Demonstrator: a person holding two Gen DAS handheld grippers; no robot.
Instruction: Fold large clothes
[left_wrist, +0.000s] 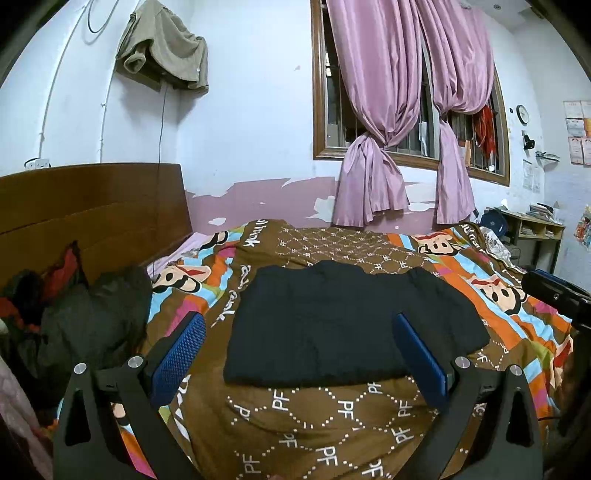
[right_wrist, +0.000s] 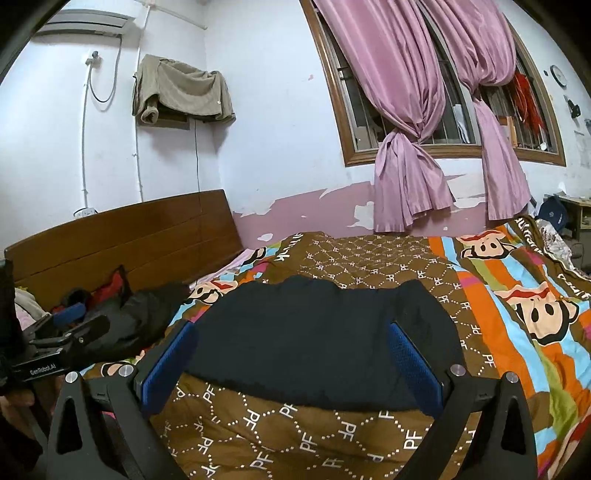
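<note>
At nine o'clock from where I hold the rig I see a heap of dark clothes (left_wrist: 92, 325) piled against the wooden headboard (left_wrist: 92, 210). A beige towel (left_wrist: 166, 48) hangs on the wall at eleven o'clock, and pink curtains (left_wrist: 406, 110) are knotted over the window at one o'clock. A small desk (left_wrist: 535, 229) stands at two o'clock past the foot of the bed.

My left gripper (left_wrist: 299, 354) hovers above the patterned quilt (left_wrist: 314, 435), its blue pads spread wide with nothing between them. My right gripper (right_wrist: 291, 362) sits level beside it, jaws equally wide and empty, angled slightly down at the bed. In the right wrist view the left gripper shows at nine o'clock, near the clothes heap.

The folded black garment (left_wrist: 332, 321) lies flat on the quilt at twelve o'clock, just ahead of both grippers and touching neither. Its long axis runs from nine to three o'clock, with the near edge straight and the far edge uneven. Nothing lies between the grippers and the garment.
</note>
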